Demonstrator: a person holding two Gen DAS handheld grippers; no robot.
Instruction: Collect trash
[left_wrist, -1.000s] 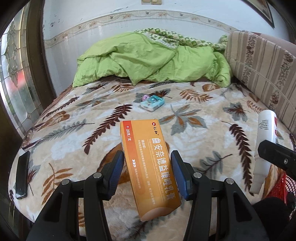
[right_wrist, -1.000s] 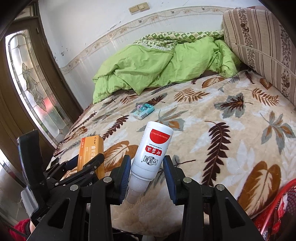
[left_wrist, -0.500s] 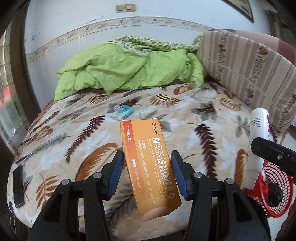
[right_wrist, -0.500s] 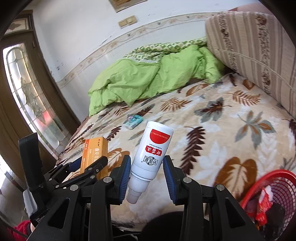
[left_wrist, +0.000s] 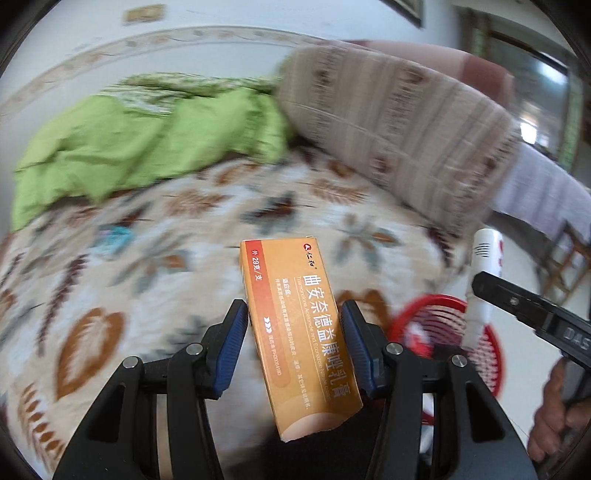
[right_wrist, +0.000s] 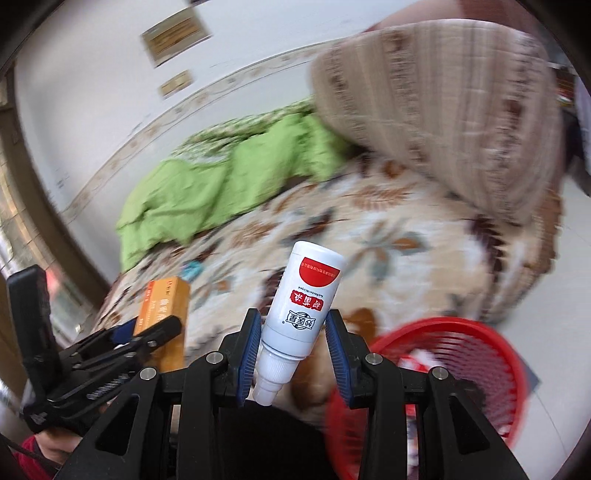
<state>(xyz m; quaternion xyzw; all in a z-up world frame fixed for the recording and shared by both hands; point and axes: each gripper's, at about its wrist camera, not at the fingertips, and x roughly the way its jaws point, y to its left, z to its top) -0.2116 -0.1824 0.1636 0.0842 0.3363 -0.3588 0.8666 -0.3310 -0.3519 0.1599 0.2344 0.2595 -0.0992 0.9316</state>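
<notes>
My left gripper is shut on an orange medicine box with Chinese print, held lengthwise above the bed's edge. In the right wrist view that same box and the left gripper show at lower left. My right gripper is shut on a white bottle with a red label, nozzle pointing back toward the camera. The bottle also appears at the right of the left wrist view. A red mesh basket stands on the floor just right of and below the bottle; its rim shows beyond the box.
A bed with a leaf-patterned blanket fills the view, with a green quilt bunched at the back and a striped cushion at right. A small teal item lies on the blanket. A hand holds the right gripper.
Both grippers swung to the right, away from the bed's middle, still holding box and bottle. The red basket has come well into both views and the scene is motion-blurred.
</notes>
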